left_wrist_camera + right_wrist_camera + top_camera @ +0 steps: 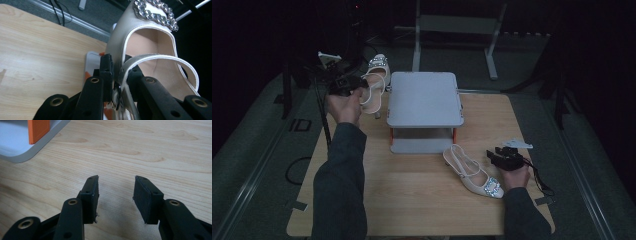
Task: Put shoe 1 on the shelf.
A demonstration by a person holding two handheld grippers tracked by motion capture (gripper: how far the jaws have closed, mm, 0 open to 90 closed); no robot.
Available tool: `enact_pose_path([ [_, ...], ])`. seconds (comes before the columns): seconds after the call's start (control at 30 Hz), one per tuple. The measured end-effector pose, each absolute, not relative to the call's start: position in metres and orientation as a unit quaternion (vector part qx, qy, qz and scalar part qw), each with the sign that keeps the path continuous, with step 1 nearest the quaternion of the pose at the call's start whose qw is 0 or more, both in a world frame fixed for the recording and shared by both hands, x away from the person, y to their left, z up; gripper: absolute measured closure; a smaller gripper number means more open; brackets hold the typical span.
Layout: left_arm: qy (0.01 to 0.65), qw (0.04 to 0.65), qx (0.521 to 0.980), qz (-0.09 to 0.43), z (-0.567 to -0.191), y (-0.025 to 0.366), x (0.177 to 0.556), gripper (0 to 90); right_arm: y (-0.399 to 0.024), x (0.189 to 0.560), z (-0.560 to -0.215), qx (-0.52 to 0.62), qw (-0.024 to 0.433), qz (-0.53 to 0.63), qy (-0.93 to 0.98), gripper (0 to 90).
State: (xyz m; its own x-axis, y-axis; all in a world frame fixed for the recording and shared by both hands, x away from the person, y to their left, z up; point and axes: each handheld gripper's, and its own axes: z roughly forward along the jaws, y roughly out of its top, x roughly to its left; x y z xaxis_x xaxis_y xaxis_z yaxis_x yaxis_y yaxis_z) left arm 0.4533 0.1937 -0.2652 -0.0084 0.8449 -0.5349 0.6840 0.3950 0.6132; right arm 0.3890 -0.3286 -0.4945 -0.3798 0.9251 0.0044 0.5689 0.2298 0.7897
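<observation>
Left gripper (346, 86) raised off the surface (412, 200) at far left, beside the left edge of the grey shelf (424, 97); fingers (106, 67) clenched on the strap of a white shoe (374, 82). Shoe held in the air, toe with its rhinestone buckle (156, 13) pointing away from the person, heel hanging down just above the surface's far-left corner. In left gripper view, strap (155, 58) pinched between the two pads, small strap buckle sitting low in the gap, shoe opening facing the camera. Second white shoe (473, 172) lying on the surface in front of the shelf, right of centre, buckle end toward the person, heel toward the shelf. Right gripper (504, 157) low at the right of the surface, just beside that second shoe, apart from it; hand (516, 176) behind it near the toe. In right gripper view, fingers (91, 195) released, standing partly apart with bare wood between them, nothing grasped; shelf base and one orange leg (38, 130) at upper left. Shelf top bare, lower tier bare as far as visible.
</observation>
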Motion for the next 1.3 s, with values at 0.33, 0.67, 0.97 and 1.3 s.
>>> enact_pose_path([
  [0.33, 0.709, 0.441, 0.546, 0.075, -0.262, 0.157, 0.475, 80.2, -0.329, 0.389, -0.494, 0.502, 0.243, 0.367, 0.745, 55.0],
  [0.67, 0.710, 0.423, 0.559, 0.072, -0.268, 0.125, 0.492, 80.2, -0.329, 0.389, -0.494, 0.502, 0.241, 0.372, 0.742, 55.0],
  [0.97, 0.721, 0.394, 0.565, 0.076, -0.282, 0.107, 0.509, 80.3, -0.330, 0.389, -0.493, 0.503, 0.240, 0.375, 0.741, 55.0],
  [1.3, 0.725, 0.373, 0.572, 0.090, -0.283, 0.088, 0.521, 80.1, -0.331, 0.389, -0.493, 0.504, 0.239, 0.377, 0.739, 54.9],
])
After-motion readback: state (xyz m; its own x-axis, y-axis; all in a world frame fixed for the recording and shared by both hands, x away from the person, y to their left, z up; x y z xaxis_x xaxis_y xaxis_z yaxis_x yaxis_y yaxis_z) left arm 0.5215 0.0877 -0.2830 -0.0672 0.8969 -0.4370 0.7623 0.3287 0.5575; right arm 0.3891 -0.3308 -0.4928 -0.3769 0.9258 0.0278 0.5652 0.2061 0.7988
